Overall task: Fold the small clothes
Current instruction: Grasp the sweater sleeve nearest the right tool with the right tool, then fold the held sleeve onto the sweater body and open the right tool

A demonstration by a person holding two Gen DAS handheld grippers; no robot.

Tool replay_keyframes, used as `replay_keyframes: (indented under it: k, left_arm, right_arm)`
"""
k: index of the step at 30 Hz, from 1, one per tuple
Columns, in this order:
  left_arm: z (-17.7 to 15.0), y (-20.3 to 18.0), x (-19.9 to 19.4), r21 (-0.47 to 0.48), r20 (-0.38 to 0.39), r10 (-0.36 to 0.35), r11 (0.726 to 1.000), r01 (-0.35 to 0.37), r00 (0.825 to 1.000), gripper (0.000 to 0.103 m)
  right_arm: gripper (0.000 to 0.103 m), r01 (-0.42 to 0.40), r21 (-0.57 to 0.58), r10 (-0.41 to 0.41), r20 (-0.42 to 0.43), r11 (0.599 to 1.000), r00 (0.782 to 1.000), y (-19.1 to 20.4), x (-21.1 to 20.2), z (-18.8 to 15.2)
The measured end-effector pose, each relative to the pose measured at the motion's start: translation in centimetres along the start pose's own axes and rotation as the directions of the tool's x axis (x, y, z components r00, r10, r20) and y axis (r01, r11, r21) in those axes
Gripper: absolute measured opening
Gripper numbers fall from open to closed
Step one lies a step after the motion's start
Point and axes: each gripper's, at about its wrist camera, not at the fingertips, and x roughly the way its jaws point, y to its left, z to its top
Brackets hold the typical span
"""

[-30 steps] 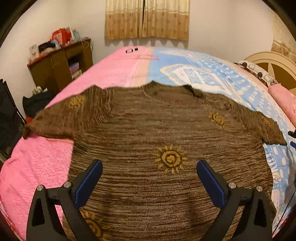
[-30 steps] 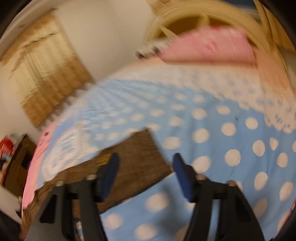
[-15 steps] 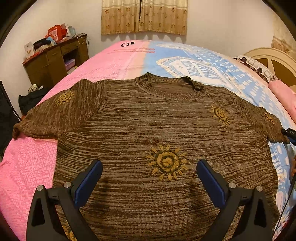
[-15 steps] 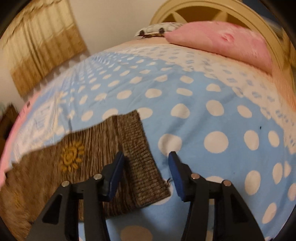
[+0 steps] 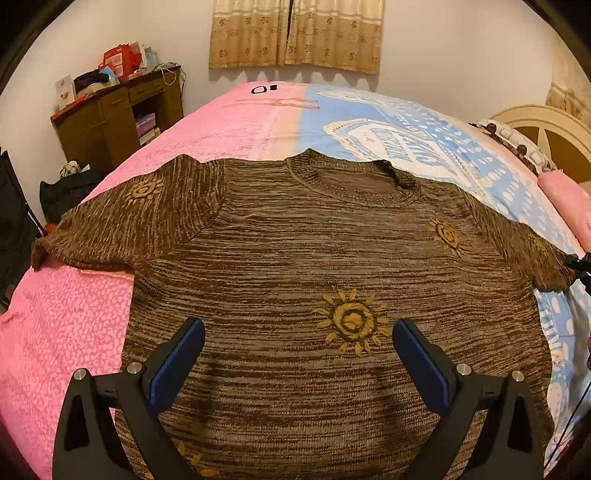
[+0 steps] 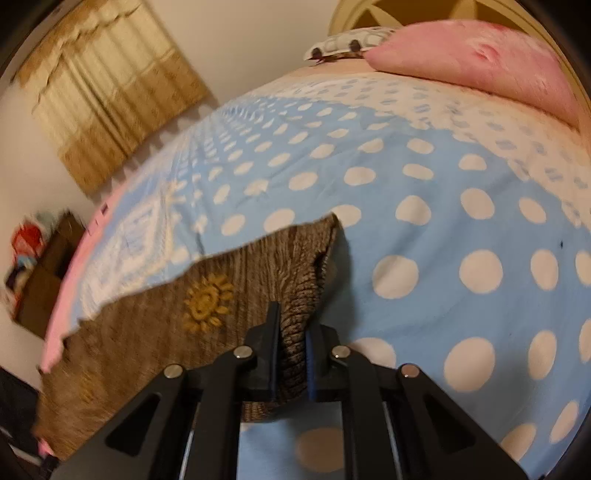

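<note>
Just closed on the sleeve cuff (image 6: 299,317), lifting it: right gripper (image 6: 291,354). Left gripper (image 5: 297,363) agape above the hem. Brown sun-printed sweater (image 5: 314,266) flat mid-bed (image 5: 66,325), collar toward the curtains (image 5: 295,35), sleeves spread sideways.

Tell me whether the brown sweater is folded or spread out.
Spread flat: the brown knitted sweater with yellow suns lies face up on the bed, both sleeves out, no fold.

Brown knit sweater (image 5: 295,258) with yellow suns lies flat, front up — one sleeve cuff (image 6: 295,328) bunched, lifted.
</note>
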Motion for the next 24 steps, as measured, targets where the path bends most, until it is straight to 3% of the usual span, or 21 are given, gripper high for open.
replay_keyframes:
  k: [4, 9, 13, 17, 20, 23, 24]
  left_arm:
    - [-0.1, 0.5, -0.5, -0.010, 0.017, -0.008, 1.000, 0.008, 1.000, 0.102]
    - [-0.3, 1.7, -1.0, -0.034, 0.031, -0.013, 0.999, 0.014, 0.999, 0.102]
    - [-0.4, 3.3, -1.4, -0.067, 0.044, -0.003, 0.998, 0.006, 0.999, 0.102]
    - [-0.7, 5.0, -1.7, -0.088, 0.055, 0.023, 0.996, -0.018, 0.998, 0.102]
    - [-0.9, 6.1, -1.8, -0.084, 0.061, 0.052, 0.995, -0.047, 0.997, 0.102]
    - [-1.2, 7.0, -1.7, -0.076, 0.063, 0.067, 0.995, -0.062, 0.996, 0.102]
    - [-1.2, 7.2, -1.6, -0.074, 0.066, 0.068, 0.995, -0.063, 0.995, 0.102]
  right_arm:
    - [0.014, 0.011, -0.067, -0.010, 0.024, 0.998, 1.000, 3.6, -1.5, 0.0]
    - [0.014, -0.028, -0.255, 0.044, 0.059, 0.966, 0.997, 12.9, -3.7, 0.1]
    - [0.014, -0.099, -0.453, 0.125, 0.027, 0.886, 0.992, 22.7, -3.6, -2.7]
    - [0.014, -0.183, -0.596, 0.193, -0.047, 0.782, 0.980, 31.2, -1.5, -7.9]
    - [0.015, -0.212, -0.637, 0.180, -0.116, 0.741, 0.977, 33.8, 2.0, -12.3]
    - [0.034, -0.264, -0.647, 0.178, -0.197, 0.715, 0.964, 34.4, 5.3, -16.4]
    - [0.053, -0.296, -0.634, 0.186, -0.235, 0.714, 0.954, 34.1, 5.7, -17.2]
